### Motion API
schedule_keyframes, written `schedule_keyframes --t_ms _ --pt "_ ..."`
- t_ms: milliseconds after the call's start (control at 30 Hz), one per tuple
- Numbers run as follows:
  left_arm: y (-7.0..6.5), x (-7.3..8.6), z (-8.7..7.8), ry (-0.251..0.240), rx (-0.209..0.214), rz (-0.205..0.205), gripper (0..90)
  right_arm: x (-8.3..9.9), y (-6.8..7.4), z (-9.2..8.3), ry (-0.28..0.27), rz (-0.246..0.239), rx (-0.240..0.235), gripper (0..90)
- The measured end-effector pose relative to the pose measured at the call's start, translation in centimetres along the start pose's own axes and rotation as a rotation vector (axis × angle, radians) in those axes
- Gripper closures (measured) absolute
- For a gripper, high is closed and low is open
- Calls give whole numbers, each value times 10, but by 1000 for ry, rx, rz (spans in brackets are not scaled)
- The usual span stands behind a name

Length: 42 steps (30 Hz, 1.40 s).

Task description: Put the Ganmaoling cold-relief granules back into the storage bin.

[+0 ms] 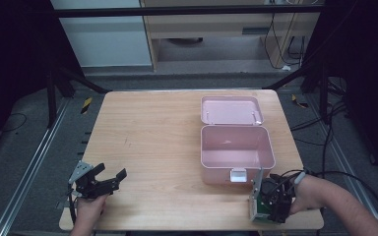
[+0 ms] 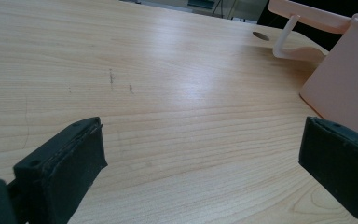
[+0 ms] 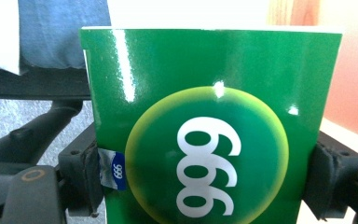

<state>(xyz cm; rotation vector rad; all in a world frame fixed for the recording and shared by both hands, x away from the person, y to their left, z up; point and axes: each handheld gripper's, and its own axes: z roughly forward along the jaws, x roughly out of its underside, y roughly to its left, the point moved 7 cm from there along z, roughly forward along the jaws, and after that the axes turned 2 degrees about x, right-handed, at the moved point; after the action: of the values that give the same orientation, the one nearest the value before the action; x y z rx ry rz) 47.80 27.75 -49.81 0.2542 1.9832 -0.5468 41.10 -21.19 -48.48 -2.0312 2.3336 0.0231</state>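
Here, right hand-held gripper [image 3: 205,182] clamped on green box [image 3: 209,126], held between its pads.

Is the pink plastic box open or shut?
Open. The pink plastic box has its lid flipped back flat on the wooden table, and its inside looks empty.
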Motion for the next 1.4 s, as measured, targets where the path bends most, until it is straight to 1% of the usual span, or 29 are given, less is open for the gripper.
schedule_keyframes --t_ms 100,133,200,367,500,533,600,767,867,933,1100,1133,1167,1233,1267,1333,1400 --pt "0 0 0 -1 -1 -3 0 2 0 -10 -9 -7 5 176" --pt "0 0 0 0 -2 -2 0 2 1 -15 -16 -3 9 177" --pt "0 0 0 -2 1 -2 0 4 1 -25 -32 -20 9 177" --pt "0 0 0 -1 -1 -2 0 7 4 -47 -57 -23 0 178" --pt "0 0 0 -1 0 -2 0 9 4 -63 -64 -39 3 178" --pt "0 0 0 -1 0 -2 0 9 4 -68 -63 -29 3 178" --pt "0 0 0 -1 1 -3 0 9 4 -74 -59 -31 7 178" --pt "-1 0 0 -2 1 -2 0 9 1 -86 -44 -17 15 178" --pt "0 0 -1 -2 0 -3 0 9 -3 -93 -55 -12 29 178" --pt "0 0 0 -2 2 -6 0 9 -5 -96 -56 -6 28 178" --pt "0 0 0 0 -1 -5 0 9 -13 -103 -43 7 35 178" --pt "0 1 0 1 0 -7 0 9 -14 -105 -44 5 36 178" --pt "0 1 0 3 -2 -8 0 8 -15 -106 -34 9 37 178" --pt "-1 1 1 3 1 -6 0 7 -16 -111 -18 -4 50 178" --pt "-1 1 1 3 1 -6 0 7 -16 -111 -18 -4 50 178" --pt "-1 1 1 6 2 -3 0 5 -20 -119 -15 -4 59 178" --pt "-1 1 1 6 1 -1 0 3 -24 -125 -26 2 71 178"
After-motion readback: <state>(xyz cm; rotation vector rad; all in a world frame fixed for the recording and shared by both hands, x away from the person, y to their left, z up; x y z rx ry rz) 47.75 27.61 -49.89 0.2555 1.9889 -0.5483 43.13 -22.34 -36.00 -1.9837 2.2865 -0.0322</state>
